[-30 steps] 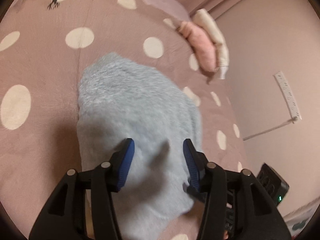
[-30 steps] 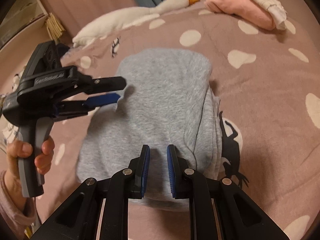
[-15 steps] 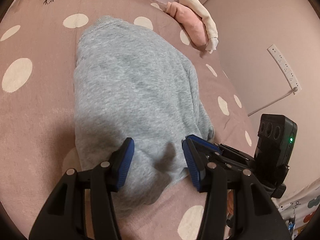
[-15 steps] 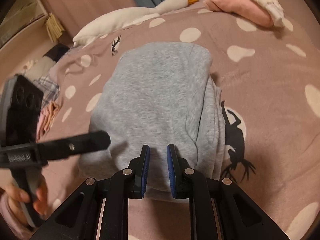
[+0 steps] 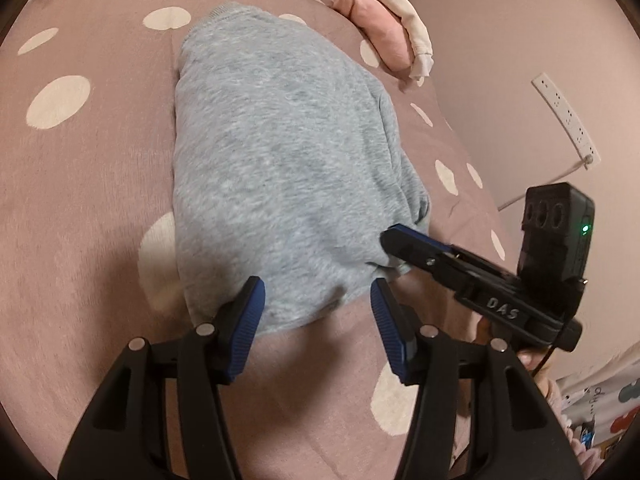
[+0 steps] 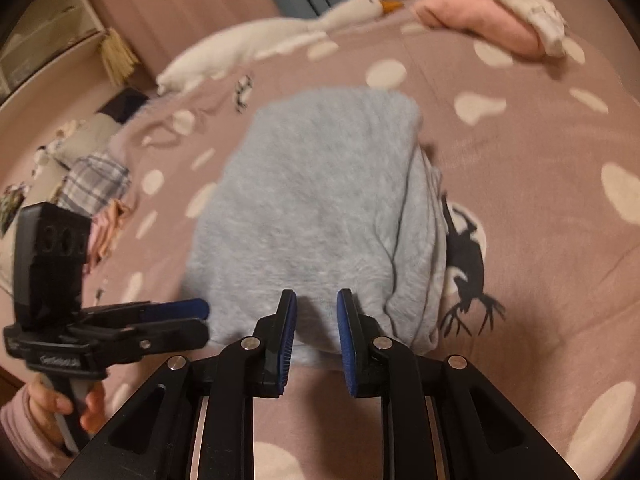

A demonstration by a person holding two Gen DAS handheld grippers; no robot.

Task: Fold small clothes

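A folded grey fleece garment lies flat on the pink dotted bedspread. My left gripper straddles its near edge with the jaws wide and opening; the cloth lies between the pads without being pinched. In the right wrist view it sits low at the garment's near left corner, held by a hand. My right gripper hovers at the near edge towards the right corner, its jaws opening a small gap with grey cloth showing behind. Seen from the left wrist, its tip rests by that corner.
Folded pink and cream clothes lie at the far right of the bed. A white goose plush lies along the far edge, and plaid and other clothes are piled at the left. A power strip hangs on the right wall.
My left gripper has come down and back from over the garment to its near edge, jaws a little wider. The right gripper stayed in place and its narrow gap has widened.
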